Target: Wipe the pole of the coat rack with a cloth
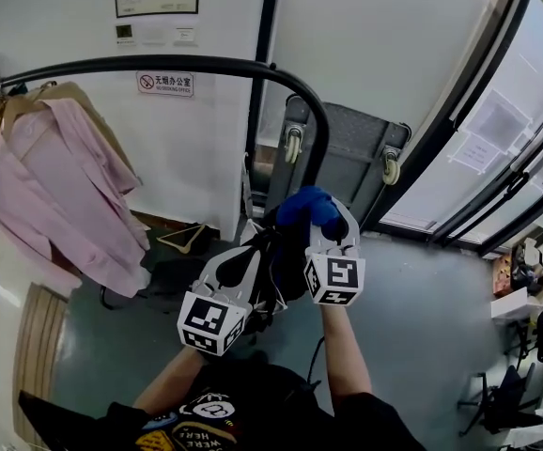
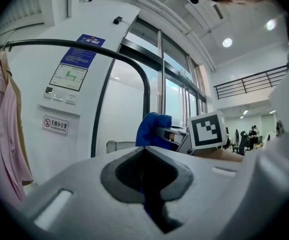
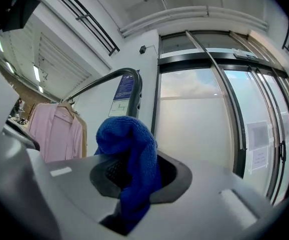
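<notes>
Right gripper view: the right gripper (image 3: 134,179) has its jaws clamped on a blue cloth (image 3: 127,139). The cloth runs down the slot between them and bunches in a lump above the tips.
Left gripper view: the left gripper (image 2: 147,184) has its jaws pressed together. A faint blue tint shows in the slit, too dim to say what it is.
Pole: the black pole (image 3: 136,96) of the coat rack rises just behind the cloth lump in the right gripper view, then bends over toward the left. Whether cloth and pole touch cannot be told.
Head view only: the two grippers sit close side by side, the right one farther forward. The cloth overlaps the pole's downward leg below the bend. A wooden hanger (image 1: 182,238) lies on the floor, and a flat cart (image 1: 347,153) leans against the wall beyond the pole.
Left gripper view only: the right gripper's marker cube (image 2: 207,129) appears, with the cloth just right of the pole's upright.
Pink shirt (image 1: 51,186): it hangs from the rack's top bar at the far left, well apart from both grippers.
</notes>
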`<state>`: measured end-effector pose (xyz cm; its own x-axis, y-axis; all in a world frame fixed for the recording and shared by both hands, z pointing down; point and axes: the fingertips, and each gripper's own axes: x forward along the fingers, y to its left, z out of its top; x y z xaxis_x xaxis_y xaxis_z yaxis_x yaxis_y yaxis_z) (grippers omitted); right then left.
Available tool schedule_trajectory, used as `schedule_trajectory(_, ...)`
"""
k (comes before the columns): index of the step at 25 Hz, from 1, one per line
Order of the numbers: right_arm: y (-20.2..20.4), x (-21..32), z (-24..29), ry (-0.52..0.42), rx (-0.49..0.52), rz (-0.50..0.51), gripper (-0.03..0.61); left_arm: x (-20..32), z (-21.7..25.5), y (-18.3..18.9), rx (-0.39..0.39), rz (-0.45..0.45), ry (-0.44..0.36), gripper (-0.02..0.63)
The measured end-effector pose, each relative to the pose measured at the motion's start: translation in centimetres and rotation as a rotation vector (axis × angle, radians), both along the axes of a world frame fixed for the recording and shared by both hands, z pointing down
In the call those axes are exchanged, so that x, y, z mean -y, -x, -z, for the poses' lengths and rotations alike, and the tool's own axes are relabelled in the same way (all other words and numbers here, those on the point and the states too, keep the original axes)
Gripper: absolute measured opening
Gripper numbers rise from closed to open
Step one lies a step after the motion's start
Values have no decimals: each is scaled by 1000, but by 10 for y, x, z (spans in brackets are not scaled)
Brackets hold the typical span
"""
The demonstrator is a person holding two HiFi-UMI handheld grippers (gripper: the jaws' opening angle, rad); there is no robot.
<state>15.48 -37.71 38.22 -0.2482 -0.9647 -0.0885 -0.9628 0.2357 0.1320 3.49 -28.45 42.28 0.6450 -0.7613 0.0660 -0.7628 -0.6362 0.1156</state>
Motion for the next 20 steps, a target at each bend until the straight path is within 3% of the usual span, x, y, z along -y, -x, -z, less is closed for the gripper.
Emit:
schedule_trajectory(4,7,-2,-8,27,-7,4,71,-1,0,0,1,4,-2,3)
schedule_trajectory(8,-2,5,17,8,13,-14,72,-1,3,6,-3,12,-6,3)
schedule_trajectory(16,2,15,140,-201,-42,-20,72,-2,4,10,-13,16,-3,3)
schedule_trajectory(20,10,20,184,-261,-78,-19,72,-2,3,11,-14,13,-1,3)
